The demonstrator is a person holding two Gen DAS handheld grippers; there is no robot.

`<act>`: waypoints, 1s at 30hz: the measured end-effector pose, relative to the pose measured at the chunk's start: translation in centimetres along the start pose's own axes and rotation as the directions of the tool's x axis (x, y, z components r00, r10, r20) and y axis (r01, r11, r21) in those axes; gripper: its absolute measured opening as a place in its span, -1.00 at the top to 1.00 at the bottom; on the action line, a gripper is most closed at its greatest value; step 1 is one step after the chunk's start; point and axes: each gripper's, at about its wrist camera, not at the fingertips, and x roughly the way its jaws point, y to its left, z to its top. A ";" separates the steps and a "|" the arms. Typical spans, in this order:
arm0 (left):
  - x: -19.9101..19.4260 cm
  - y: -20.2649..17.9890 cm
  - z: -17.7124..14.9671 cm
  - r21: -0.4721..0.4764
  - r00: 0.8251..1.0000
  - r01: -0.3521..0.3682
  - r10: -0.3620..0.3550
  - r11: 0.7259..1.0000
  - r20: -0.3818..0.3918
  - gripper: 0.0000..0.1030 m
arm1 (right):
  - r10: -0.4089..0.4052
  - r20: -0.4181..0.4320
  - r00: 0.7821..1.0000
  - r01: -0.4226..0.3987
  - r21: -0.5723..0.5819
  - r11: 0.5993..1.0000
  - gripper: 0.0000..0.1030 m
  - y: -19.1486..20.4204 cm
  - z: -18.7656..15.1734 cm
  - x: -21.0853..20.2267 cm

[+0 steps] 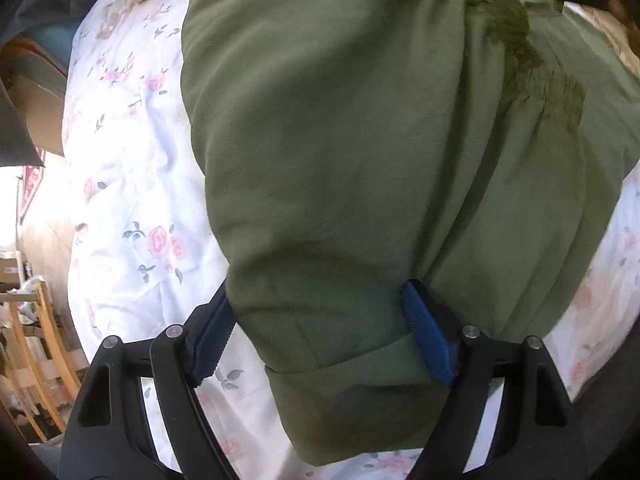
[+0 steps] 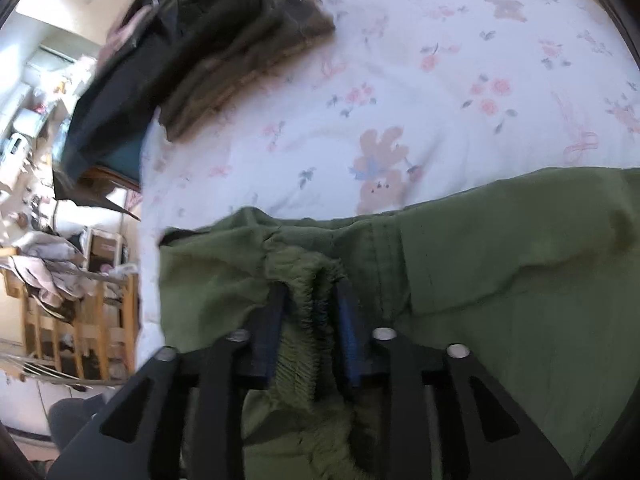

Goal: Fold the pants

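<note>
Olive green pants [image 1: 340, 140] lie on a white floral bedsheet [image 1: 132, 184], partly folded. My left gripper [image 1: 320, 332] is open, its blue pads [image 1: 428, 336] wide apart on either side of the folded leg end, which lies between them. In the right wrist view the pants [image 2: 520, 280] spread to the right. My right gripper [image 2: 310, 320] is shut on the ribbed elastic waistband [image 2: 304, 292], which bunches between the pads.
A pile of dark and brown folded clothes [image 2: 224, 52] lies on the sheet [image 2: 440, 60] at the far left. Beyond the bed's left edge stand a wooden rack [image 2: 80, 320] with laundry and room clutter.
</note>
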 end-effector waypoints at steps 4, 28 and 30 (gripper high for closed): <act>-2.4 3.0 1.8 -0.079 0.997 0.060 -0.056 0.995 0.055 -0.53 | -0.034 0.030 0.999 0.033 0.041 0.999 -0.25 -0.9 -2.1 -3.7; -6.4 9.5 2.8 -0.287 0.972 0.125 -0.060 0.950 0.225 -0.53 | 0.043 -0.092 0.995 -0.046 -0.036 0.998 0.93 0.9 -10.2 -7.2; -6.4 9.6 2.9 -0.287 0.973 0.124 -0.059 0.950 0.225 -0.53 | 0.025 -0.111 0.993 -0.022 0.025 0.999 0.93 -0.7 -11.0 -8.2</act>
